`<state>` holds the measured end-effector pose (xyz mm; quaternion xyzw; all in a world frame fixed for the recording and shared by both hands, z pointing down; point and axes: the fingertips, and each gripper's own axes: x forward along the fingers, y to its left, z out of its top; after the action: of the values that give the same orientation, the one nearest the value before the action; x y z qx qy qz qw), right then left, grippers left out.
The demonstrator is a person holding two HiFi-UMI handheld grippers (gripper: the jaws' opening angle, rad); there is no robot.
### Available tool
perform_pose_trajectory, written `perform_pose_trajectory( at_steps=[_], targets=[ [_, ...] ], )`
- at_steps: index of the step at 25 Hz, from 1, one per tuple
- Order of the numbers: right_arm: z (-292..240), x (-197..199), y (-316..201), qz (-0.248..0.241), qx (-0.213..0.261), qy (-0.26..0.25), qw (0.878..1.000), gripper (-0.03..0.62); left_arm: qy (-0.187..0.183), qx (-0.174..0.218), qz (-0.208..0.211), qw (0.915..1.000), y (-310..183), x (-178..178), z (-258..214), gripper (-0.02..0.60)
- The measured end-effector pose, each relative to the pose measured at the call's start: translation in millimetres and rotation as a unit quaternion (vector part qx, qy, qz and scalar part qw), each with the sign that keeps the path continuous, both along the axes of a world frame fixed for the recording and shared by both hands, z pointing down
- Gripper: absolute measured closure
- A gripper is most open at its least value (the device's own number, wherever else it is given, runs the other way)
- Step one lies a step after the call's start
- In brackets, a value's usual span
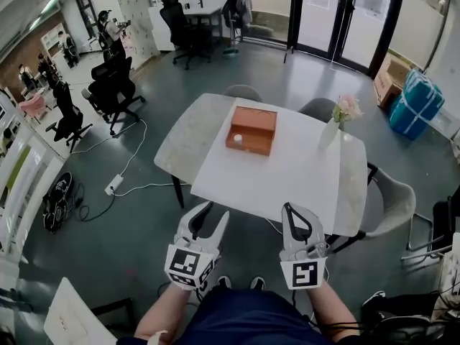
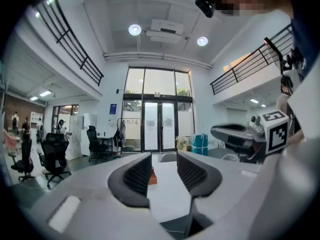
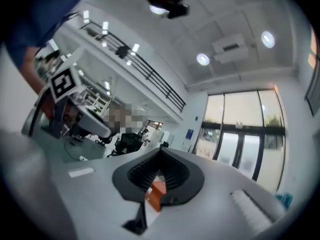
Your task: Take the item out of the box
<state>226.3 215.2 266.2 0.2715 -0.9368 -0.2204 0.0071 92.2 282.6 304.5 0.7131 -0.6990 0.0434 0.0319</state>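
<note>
Left claw (image 1: 213, 213) was open, right claw (image 1: 289, 210) closed, both empty, short of the box (image 1: 251, 130). Reaching in closed, I risked shoving it.

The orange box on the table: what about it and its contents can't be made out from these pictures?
Head view: the white item in the orange box is too small to identify.
Left gripper view: the left tool hides all but a sliver of the box.
Right gripper view: the right tool covers most of it; its inside is hidden.
</note>
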Motion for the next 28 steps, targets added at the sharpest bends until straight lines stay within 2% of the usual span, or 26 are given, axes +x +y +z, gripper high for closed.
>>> perform_pose_trajectory(
  at_steps=[2,4,6,10,14,17,22,28],
  targets=[
    [-9.2,-2.0,7.4,-0.020,0.059,0.008,0.998,0.591,-0.015,-0.002,-0.010,0.9998,-2.8,3.9,0.1,0.417],
    [-15.9,-2.3,5.6,-0.042,0.071,-0.008,0.997,0.588,-0.013,-0.002,-0.018,0.9998,-5.4,7.3,0.0,0.417],
    [-18.5,-1.5,-2.8,-0.055,0.057,-0.019,0.997,0.592,-0.012,-0.002,-0.026,0.9996,-8.1,9.3,-2.7,0.417],
    [-6.2,-9.0,-22.7,-0.057,-0.009,-0.017,0.998,0.592,-0.018,-0.007,-0.042,0.9989,-12.2,-1.8,-5.1,0.417],
    [2.6,-28.3,-38.6,-0.059,-0.011,-0.005,0.998,0.592,-0.009,-0.013,-0.050,0.9986,-20.7,-24.0,3.5,0.417],
    [2.3,-53.7,-46.8,-0.072,0.002,-0.006,0.997,0.592,0.002,-0.016,-0.049,0.9986,-31.8,-48.2,12.3,0.417],
    [20.4,-95.3,-70.8,-0.053,-0.051,0.018,0.997,0.592,0.012,-0.012,-0.033,0.9993,-59.6,-93.4,14.2,0.417],
    [27.2,-142.4,-100.2,-0.017,-0.078,0.020,0.997,0.592,0.020,-0.011,-0.004,0.9997,-93.4,-150.0,21.0,0.417]
  ],
)
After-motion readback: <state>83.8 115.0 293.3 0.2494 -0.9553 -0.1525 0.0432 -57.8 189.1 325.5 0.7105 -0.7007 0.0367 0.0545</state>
